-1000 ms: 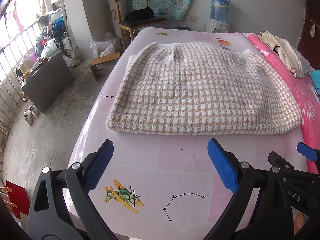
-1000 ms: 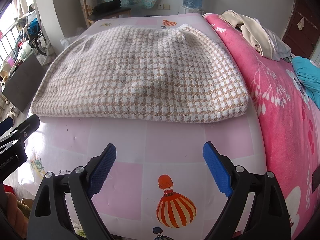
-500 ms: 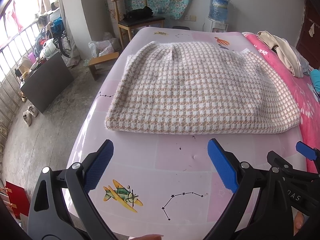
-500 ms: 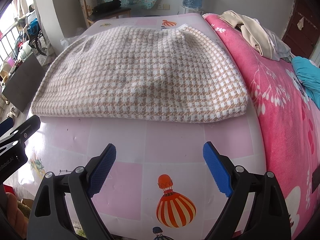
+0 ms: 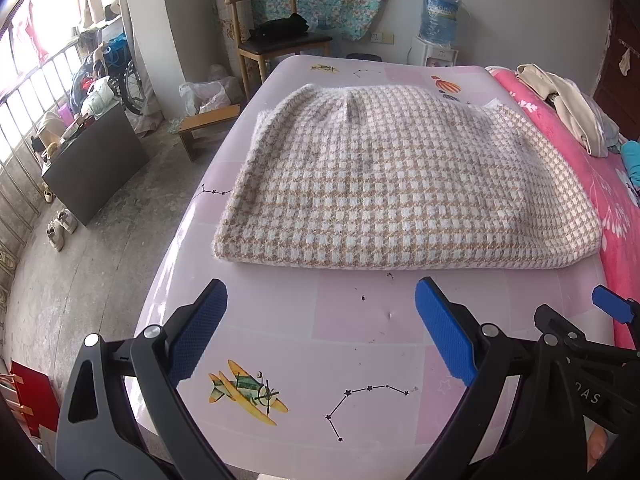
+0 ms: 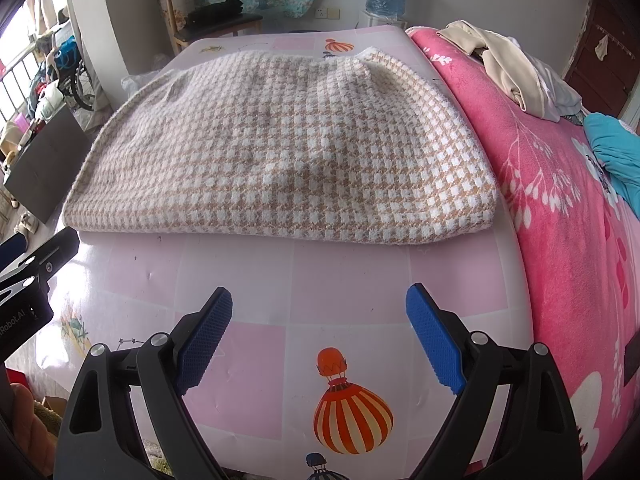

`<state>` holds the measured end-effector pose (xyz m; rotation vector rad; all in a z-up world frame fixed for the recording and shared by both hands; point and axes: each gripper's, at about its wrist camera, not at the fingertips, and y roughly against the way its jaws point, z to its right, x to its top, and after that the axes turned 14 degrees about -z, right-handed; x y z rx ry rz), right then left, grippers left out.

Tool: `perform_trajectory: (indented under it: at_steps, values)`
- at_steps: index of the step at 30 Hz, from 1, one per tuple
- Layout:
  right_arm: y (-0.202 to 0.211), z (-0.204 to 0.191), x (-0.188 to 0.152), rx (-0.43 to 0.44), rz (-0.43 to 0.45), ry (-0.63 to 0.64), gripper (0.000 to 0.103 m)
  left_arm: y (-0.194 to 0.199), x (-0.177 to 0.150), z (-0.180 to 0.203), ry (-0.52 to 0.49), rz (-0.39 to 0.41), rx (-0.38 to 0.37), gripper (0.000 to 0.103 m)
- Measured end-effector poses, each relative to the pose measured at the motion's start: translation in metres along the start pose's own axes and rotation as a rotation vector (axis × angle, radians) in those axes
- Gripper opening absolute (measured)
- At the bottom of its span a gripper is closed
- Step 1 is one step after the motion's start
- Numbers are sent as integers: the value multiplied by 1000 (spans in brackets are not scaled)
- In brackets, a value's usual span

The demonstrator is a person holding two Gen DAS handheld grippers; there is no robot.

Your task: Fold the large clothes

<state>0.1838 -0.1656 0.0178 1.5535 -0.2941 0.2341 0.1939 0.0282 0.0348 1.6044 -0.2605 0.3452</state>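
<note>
folded beige-and-white houndstooth knit garment (image 5: 404,192) lying flat on the pink patterned bed (image 5: 360,320). left hand-held gripper (image 5: 320,332) and right hand-held gripper (image 6: 320,336) hover near its front edge, both released, blue pads spread, grasping nothing.

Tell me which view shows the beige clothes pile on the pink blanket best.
The right wrist view: the beige clothes pile sits larger and clear of the frame edge. The left wrist view squeezes it against the right edge.
</note>
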Motion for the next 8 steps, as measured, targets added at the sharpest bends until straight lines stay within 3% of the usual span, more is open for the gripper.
perform_trajectory:
  at_steps: [8]
  values:
    - [0, 0, 0, 0, 1, -1, 86, -1, 0, -1, 5, -8, -7, 91]
